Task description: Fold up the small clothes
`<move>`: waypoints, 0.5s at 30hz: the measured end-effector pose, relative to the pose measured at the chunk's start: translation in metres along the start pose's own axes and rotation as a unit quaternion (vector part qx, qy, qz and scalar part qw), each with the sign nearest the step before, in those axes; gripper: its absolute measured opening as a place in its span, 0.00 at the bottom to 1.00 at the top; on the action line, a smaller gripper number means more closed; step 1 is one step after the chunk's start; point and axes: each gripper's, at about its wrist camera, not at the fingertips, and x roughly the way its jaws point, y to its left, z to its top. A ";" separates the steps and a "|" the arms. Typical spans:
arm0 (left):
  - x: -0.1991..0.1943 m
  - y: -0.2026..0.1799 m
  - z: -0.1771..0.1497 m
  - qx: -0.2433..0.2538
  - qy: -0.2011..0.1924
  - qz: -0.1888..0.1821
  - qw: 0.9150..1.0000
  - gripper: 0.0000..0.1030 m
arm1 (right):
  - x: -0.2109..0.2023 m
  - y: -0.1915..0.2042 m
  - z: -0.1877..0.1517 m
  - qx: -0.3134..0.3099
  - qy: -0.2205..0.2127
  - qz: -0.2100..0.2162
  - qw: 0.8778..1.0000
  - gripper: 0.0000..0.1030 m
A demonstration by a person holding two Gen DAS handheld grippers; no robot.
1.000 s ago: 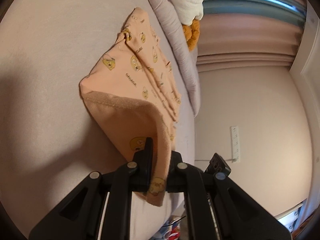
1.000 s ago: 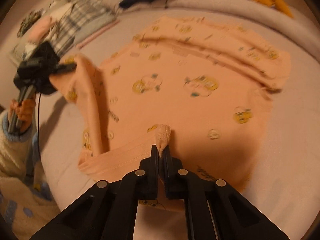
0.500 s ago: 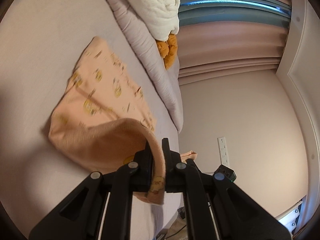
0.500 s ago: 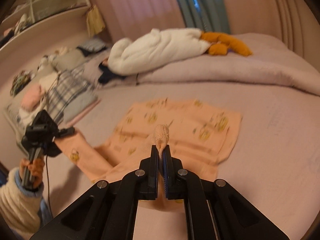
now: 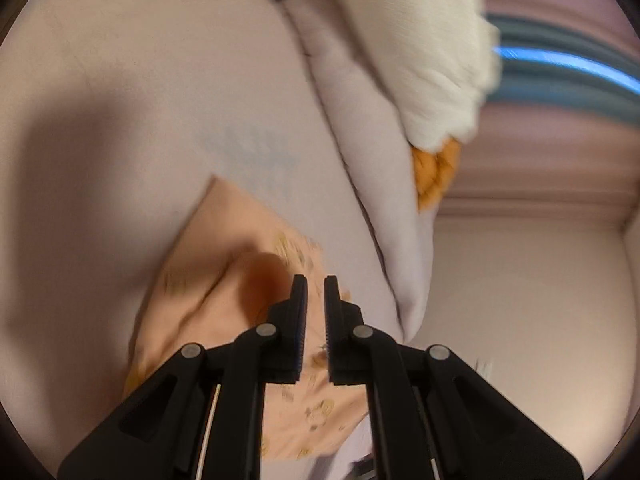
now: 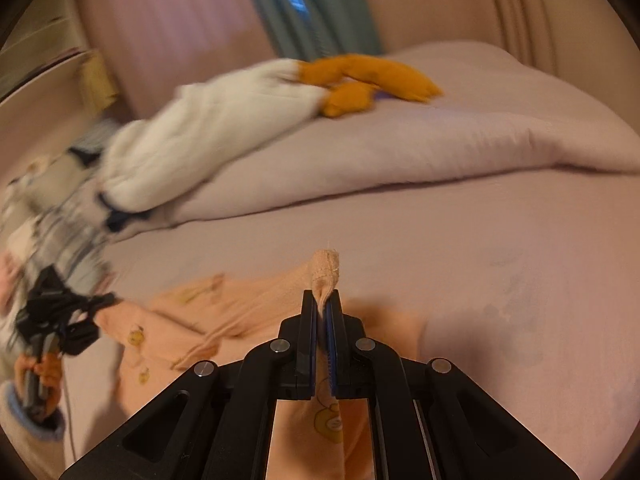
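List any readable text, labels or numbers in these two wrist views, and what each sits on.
None readable.
Peach garment: yellow cartoon prints, any lettering beside them too blurred to read in either view.
Left gripper and right gripper: no markings visible.
Pink bedsheet, white plush, curtains: no text.

Right gripper (image 6: 323,308) clamped on a bunched edge of the peach printed garment (image 6: 192,332), fabric poking up past the fingertips. Rest of garment lies on the pink bed sheet (image 6: 500,272). Left gripper (image 6: 102,301) at far left, touching another garment corner; grip unclear, blurred. White plush (image 6: 208,128) on the duvet (image 6: 440,140) behind.
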 end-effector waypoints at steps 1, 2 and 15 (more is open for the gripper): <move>0.008 0.003 0.008 -0.007 -0.002 0.009 1.000 0.05 | 0.011 -0.005 0.002 0.011 0.008 -0.011 1.000 0.06; 0.014 0.006 0.013 -0.009 -0.006 0.028 1.000 0.05 | 0.024 -0.010 0.002 0.024 0.018 -0.022 0.999 0.06; -0.034 -0.006 -0.013 0.207 0.033 0.111 0.971 0.54 | 0.019 -0.023 -0.009 0.040 0.045 -0.064 0.996 0.46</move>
